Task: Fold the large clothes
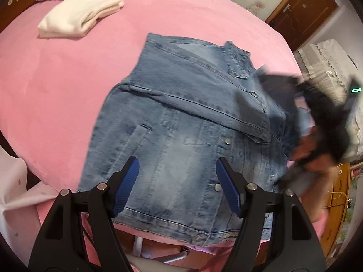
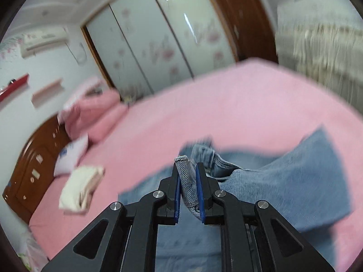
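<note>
Lying across the pink bed sheet (image 1: 68,79) in the centre of the left wrist view is the faded blue denim jacket (image 1: 181,122), front side up, with metal snap buttons (image 1: 226,141) visible down its lower right portion. One sleeve is folded diagonally across the chest, running from centre left to centre right of the frame. The hem hangs at the near edge of the bed, at the bottom of the frame.

My left tongs (image 1: 177,182) sit in the lower centre of that view, jaws spread wide, blue ribbed pads facing each other above the lower front panel of the jacket. Nothing is between them; I cannot tell whether they touch the cloth.

My right tongs (image 2: 189,187) occupy the lower centre of the right wrist view, jaws drawn narrow and clamped on a fold of denim with a stitched edge, which stands up between the blue pads. To the right of them a broad stretch of the jacket rises off the bed, blurred. In the left wrist view the right tongs appear only as a dark smear at the right edge.

A folded cream-white garment (image 1: 79,14) rests on the sheet in the upper left, well apart from the jacket. Pink pillows (image 2: 95,113) lie against the brown wooden headboard (image 2: 34,165) at left.
</note>
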Action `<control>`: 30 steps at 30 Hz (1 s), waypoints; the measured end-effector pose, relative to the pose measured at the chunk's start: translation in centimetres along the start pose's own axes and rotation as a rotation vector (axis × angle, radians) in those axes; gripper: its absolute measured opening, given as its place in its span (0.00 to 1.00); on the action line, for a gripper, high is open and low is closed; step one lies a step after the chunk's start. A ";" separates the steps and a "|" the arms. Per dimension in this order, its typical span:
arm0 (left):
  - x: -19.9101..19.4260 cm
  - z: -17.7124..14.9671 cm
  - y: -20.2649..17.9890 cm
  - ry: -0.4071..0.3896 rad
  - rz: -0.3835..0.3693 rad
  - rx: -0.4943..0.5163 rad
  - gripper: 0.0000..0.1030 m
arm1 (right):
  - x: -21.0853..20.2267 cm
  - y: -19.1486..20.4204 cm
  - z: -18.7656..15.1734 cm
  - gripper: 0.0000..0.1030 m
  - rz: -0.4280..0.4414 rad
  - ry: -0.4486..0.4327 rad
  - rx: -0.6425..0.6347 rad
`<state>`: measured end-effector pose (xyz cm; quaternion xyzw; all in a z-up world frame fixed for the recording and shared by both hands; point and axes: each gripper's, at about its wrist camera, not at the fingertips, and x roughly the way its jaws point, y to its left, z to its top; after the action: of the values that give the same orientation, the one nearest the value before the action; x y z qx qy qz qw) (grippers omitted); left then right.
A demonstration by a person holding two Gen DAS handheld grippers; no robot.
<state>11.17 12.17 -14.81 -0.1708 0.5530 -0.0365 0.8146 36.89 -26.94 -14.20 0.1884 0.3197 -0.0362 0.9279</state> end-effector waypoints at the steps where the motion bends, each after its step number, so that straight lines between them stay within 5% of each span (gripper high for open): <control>1: 0.0 0.4 0.6 0.006 -0.005 -0.002 0.66 | 3.2 0.6 -1.7 0.12 -0.015 0.059 0.003; 5: 0.0 1.3 1.7 0.001 -0.006 0.021 0.66 | 11.3 0.8 -6.6 0.14 -0.004 0.240 0.022; 10: 2.1 2.0 1.7 0.019 -0.001 0.025 0.66 | 12.6 -1.2 -11.4 0.51 0.097 0.294 0.069; 13: 4.3 2.2 0.3 0.028 -0.067 0.056 0.68 | 10.2 -3.9 -13.1 0.59 0.104 0.269 0.047; 18: 8.9 3.2 -1.9 0.079 -0.272 0.094 0.68 | 3.9 -7.7 -8.2 0.79 0.167 0.193 -0.009; 22: 12.3 4.0 -4.3 0.097 -0.340 0.098 0.68 | -0.6 -10.9 -6.9 0.82 0.069 0.103 -0.078; 26: 15.2 4.3 -5.8 0.105 -0.214 0.029 0.68 | -2.4 -14.1 -5.3 0.82 -0.062 0.077 -0.107; 30: 17.5 4.3 -8.1 0.083 -0.051 0.083 0.68 | -4.1 -17.1 -5.0 0.82 -0.189 0.090 -0.154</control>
<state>22.89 1.27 -26.40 -0.1493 0.5796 -0.0872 0.7963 27.52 -41.15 -20.97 0.0869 0.3790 -0.0901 0.9169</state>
